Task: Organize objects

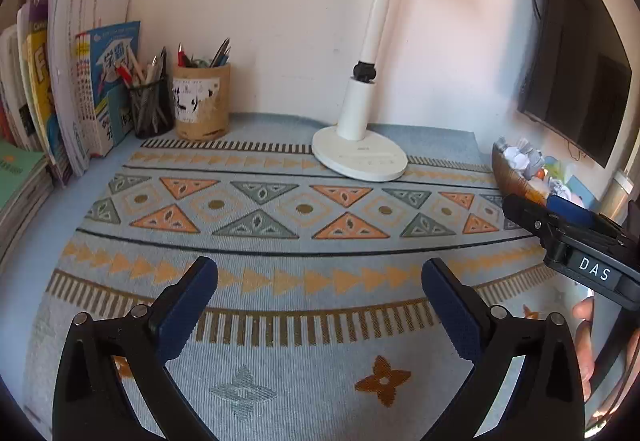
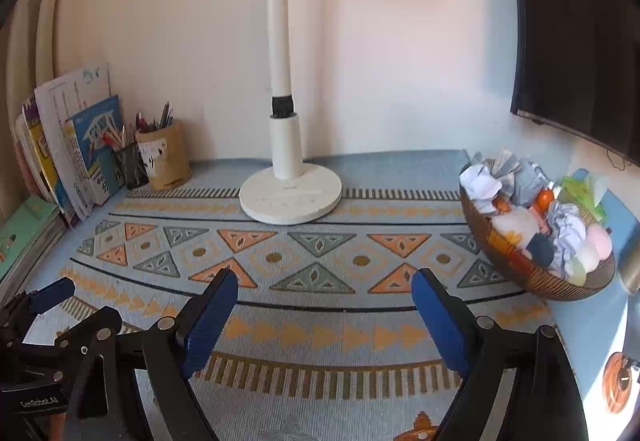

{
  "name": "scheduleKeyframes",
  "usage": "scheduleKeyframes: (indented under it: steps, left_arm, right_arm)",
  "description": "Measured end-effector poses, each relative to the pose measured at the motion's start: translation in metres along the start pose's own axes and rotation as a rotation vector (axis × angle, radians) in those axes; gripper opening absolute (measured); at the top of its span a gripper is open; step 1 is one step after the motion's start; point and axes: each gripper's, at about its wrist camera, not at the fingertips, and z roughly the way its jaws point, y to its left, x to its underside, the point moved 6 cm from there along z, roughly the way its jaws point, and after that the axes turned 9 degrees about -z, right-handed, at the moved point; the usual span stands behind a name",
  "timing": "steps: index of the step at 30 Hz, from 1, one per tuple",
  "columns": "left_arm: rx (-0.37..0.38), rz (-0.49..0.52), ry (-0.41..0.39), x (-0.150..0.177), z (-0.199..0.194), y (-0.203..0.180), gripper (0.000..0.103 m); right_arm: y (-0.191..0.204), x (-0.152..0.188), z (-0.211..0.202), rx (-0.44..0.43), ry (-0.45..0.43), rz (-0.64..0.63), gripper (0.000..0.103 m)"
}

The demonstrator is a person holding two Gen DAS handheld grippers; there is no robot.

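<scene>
Rightward, on the patterned blue woven cloth (image 2: pixel 320 305), a brown striped round bowl (image 2: pixel 516 269) heaped with crumpled white paper balls (image 2: pixel 480 185), soft pastel lumps and something orange, hard to make out. Far left, by the wall, a tan paper-covered cylinder cup (image 1: pixel 202 101) and a black mesh cup (image 1: pixel 151 109), both stuffed with pens and pencils. Left gripper (image 1: pixel 320 301) and right gripper (image 2: pixel 325 305): blue-padded jaws spread wide, nothing between. White lamp (image 2: pixel 290 193) head cut off above.

"DAS" on right gripper (image 1: pixel 532 211)
</scene>
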Motion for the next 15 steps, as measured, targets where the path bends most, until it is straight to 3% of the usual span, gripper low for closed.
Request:
scheduleKeyframes:
  steps: [3,6,10,15]
  left_arm:
    - [-0.02,-0.04,0.04,0.016,0.013,0.017,0.101]
    - [0.013,-0.103,-0.041,0.01,0.003,0.027,0.102]
    - [0.023,-0.2,0.045,0.014,0.016,0.041,0.102]
    - [0.003,-0.186,0.02,0.016,0.012,0.037,0.102]
  right_arm:
    - [0.001,0.02,0.021,0.023,0.035,-0.007,0.088]
    - [0.001,0.025,0.033,0.058,0.086,-0.024,0.088]
    - [0.005,0.027,0.033,0.064,0.09,-0.049,0.091]
    - [-0.005,0.028,0.032,0.069,0.089,0.002,0.096]
